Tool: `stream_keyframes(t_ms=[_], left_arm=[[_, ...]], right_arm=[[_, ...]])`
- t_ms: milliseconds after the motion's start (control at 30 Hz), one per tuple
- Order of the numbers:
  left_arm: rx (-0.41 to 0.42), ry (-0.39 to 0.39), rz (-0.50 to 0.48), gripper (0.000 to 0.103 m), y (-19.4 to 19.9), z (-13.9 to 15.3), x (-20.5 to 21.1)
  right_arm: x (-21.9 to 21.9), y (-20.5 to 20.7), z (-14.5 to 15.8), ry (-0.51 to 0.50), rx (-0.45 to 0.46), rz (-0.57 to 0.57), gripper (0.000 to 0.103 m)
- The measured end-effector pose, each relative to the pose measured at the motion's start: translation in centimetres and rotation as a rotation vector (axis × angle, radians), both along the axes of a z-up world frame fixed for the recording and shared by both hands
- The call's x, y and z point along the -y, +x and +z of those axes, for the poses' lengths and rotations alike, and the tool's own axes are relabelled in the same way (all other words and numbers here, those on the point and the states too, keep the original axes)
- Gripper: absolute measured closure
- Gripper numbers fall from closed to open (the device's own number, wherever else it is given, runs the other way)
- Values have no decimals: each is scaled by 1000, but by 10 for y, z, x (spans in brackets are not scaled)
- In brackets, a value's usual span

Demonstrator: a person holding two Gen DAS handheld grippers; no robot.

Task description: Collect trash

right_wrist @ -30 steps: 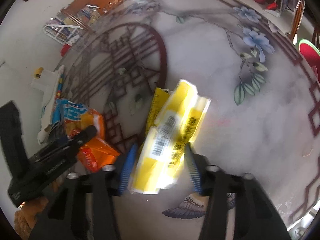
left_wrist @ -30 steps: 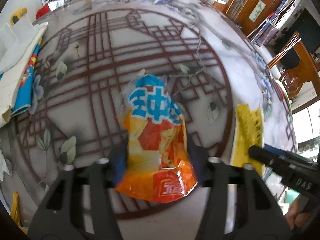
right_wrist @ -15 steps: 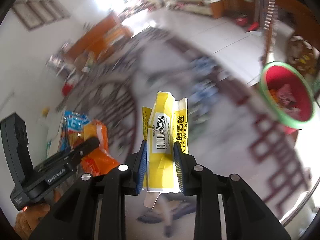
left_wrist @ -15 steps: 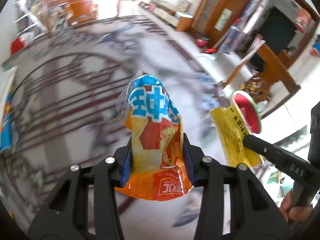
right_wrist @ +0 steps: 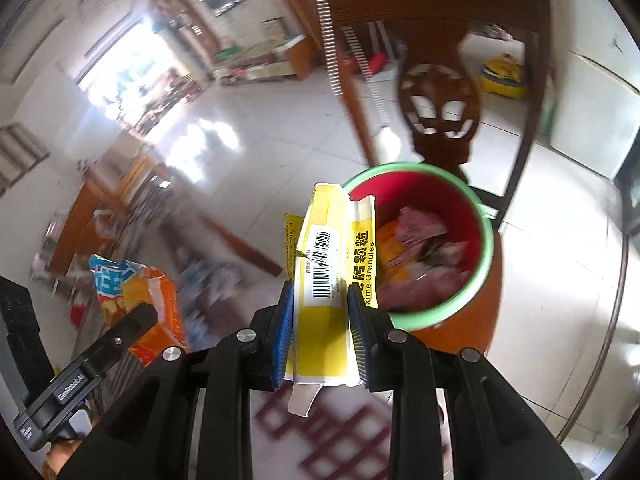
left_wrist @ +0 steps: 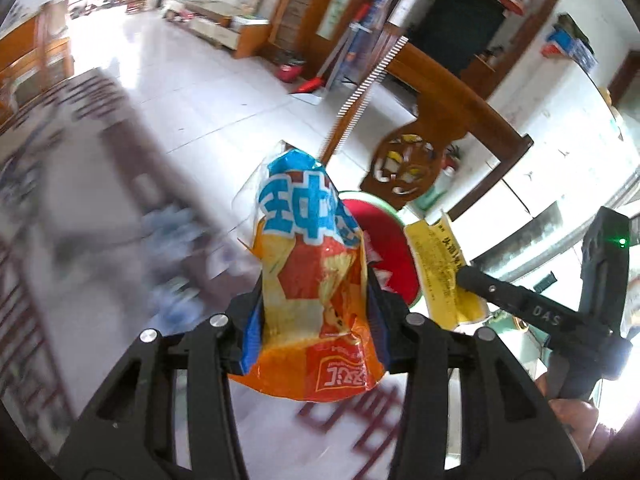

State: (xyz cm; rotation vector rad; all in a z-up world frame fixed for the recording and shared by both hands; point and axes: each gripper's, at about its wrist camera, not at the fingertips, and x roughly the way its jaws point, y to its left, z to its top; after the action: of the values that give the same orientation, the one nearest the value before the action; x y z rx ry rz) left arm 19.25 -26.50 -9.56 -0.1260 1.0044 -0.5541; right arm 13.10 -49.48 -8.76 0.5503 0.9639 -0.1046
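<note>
Since both are light, crinkly and slippery, the snack bag (left_wrist: 316, 280) is clamped mid-body in the left gripper (left_wrist: 316, 320) and the yellow packet (right_wrist: 324, 280) in the right gripper (right_wrist: 322, 320) (held aloft near the red bin (right_wrist: 486, 240)).

orange & blue snack bag (left_wrist: 316, 280), yellow packet w/ barcode (right_wrist: 328, 280), red bin, green rim (right_wrist: 486, 236)

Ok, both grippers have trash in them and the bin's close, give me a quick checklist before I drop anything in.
1. Left gripper grips chip bag: ok.
2. Right gripper grips yellow packet: ok.
3. Bin open, room inside: ok.
4. Packet over the bin: not ok, it sits at the near rim.
5. Chip bag over the bin: cannot tell.
6. Grippers apart: ok.
</note>
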Motion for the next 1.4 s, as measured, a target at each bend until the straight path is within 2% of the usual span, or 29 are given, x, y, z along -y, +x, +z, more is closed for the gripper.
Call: stream_keyframes(t_ms=[167, 233, 267, 300, 333, 367, 433, 567, 667, 700, 733, 800, 900, 1000, 1067, 1133, 1300, 1400], left_arm=[[9, -25, -65, 56, 31, -4, 54], [21, -30, -94, 51, 38, -4, 71], [33, -30, -108, 40, 42, -3, 78], [46, -28, -112, 24, 43, -2, 81], [68, -23, -111, 18, 45, 0, 86], [88, -27, -107, 12, 45, 3, 87], [128, -31, -84, 5, 44, 9, 83], [190, -34, -23, 5, 39, 24, 57], [273, -45, 53, 5, 27, 41, 30], [296, -43, 73, 5, 23, 48, 18], [309, -44, 79, 5, 21, 52, 13], [343, -47, 106, 5, 13, 62, -6], [394, -68, 192, 5, -4, 75, -40], [431, -72, 257, 5, -17, 84, -61], [470, -47, 293, 5, -30, 90, -76], [499, -11, 304, 5, -41, 96, -85], [550, 28, 326, 5, -70, 110, -110], [552, 37, 342, 5, -83, 116, -125]], right_arm=[[49, 22, -16, 1, -32, -42, 76], [62, 28, -22, 7, -34, -51, 74], [68, 31, -24, 17, -28, -56, 73], [71, 33, -26, 22, -26, -60, 60], [76, 37, -29, 31, -25, -65, 43], [79, 39, -31, 30, -21, -77, 38], [84, 40, -30, 18, -10, -104, 37], [74, 32, -20, -27, 1, -106, 35], [47, 23, -3, -89, 40, -60, 28], [36, 19, 4, -110, 58, -46, 23], [20, 11, 15, -135, 91, -28, 17], [1, 1, 29, -156, 138, -5, 16], [-34, -19, 55, -214, 229, 35, 7], [-55, -33, 71, -273, 306, 60, 7], [-70, -43, 82, -309, 355, 79, 7], [-77, -45, 84, -284, 358, 94, 7], [-88, -53, 84, -102, 364, 45, 7], [-106, -63, 92, -166, 397, 19, 7]])
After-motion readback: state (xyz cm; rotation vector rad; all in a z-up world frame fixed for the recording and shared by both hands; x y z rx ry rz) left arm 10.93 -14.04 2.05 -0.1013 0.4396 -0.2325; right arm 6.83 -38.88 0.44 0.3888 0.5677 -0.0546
